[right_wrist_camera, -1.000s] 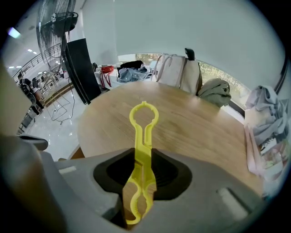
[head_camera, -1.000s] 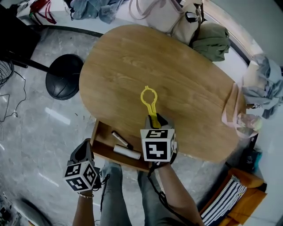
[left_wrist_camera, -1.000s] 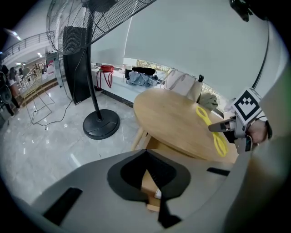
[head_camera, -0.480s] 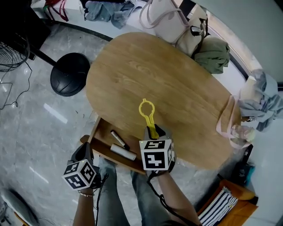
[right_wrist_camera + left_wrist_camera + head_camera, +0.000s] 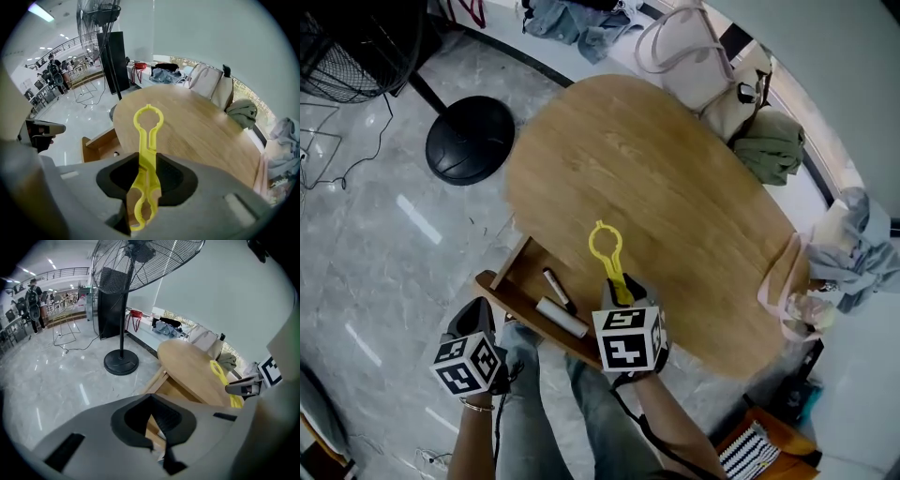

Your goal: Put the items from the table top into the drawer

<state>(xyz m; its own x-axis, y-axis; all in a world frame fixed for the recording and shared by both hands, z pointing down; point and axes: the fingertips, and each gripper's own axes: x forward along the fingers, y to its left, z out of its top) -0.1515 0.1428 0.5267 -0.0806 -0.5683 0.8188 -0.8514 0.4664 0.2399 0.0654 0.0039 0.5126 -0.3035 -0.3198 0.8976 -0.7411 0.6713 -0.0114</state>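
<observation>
The right gripper is closed on the stem of the yellow plastic ring-ended opener tool, which is held above the near edge of the oval wooden table top. The carrying step seems to be in hand; next, the tool must be brought over the open wooden drawer and released. The left gripper is kept beside the drawer, jaws together and empty. Only in the head view are the black marker and the white tube shown in the drawer; the grip itself is shown only in the right gripper view.

No readable text, no labels or brands, no legible numbers or signs
</observation>
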